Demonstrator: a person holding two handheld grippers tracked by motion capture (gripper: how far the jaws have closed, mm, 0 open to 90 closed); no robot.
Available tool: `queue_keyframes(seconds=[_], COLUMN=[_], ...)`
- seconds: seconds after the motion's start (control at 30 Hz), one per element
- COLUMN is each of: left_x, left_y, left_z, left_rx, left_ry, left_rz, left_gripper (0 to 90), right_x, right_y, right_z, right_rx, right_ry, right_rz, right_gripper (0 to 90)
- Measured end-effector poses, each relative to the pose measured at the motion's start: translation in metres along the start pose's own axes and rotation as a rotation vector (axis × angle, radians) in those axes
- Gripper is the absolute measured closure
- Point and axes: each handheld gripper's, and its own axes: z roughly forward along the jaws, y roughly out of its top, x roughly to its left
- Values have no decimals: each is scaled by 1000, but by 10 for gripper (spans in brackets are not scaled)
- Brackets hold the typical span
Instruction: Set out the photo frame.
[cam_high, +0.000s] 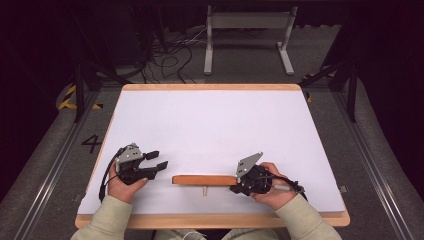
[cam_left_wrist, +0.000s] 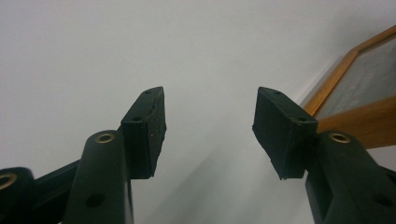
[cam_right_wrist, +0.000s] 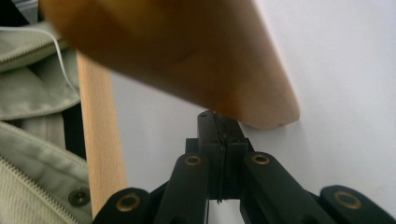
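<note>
Wooden piece (cam_right_wrist: 187, 56) blurred up close, cut off at top edge; small peg (cam_high: 204, 190) beneath it too small to tell.

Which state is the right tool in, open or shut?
Shut. In the right gripper view the right tool's two black jaws meet with no gap, nothing between them, just below the wooden piece.

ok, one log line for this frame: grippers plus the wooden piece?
left gripper: open, nothing between jaws | right gripper: shut, at end of wooden piece | piece: flat on white table, near front edge
</note>
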Motion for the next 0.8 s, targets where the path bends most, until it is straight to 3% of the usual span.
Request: queue_keyframes(seconds=[0.13,0.57,0.8], left_x=[-2,-3,-5], left_y=[0,-6,-9], left_z=[0,-9,-9], left_rx=[-2,2,15], left_ry=[0,20,39], left_rz=[1,-8,-1], left_gripper=[441,435,438], right_x=[-2,-26,-37], right_y=[0,2,10], right_z=[3,6,10], right_rx=[-1,-69,-75], right_ry=[12,-54,-104], right_rz=[12,109,108], right_gripper=[900,900,900])
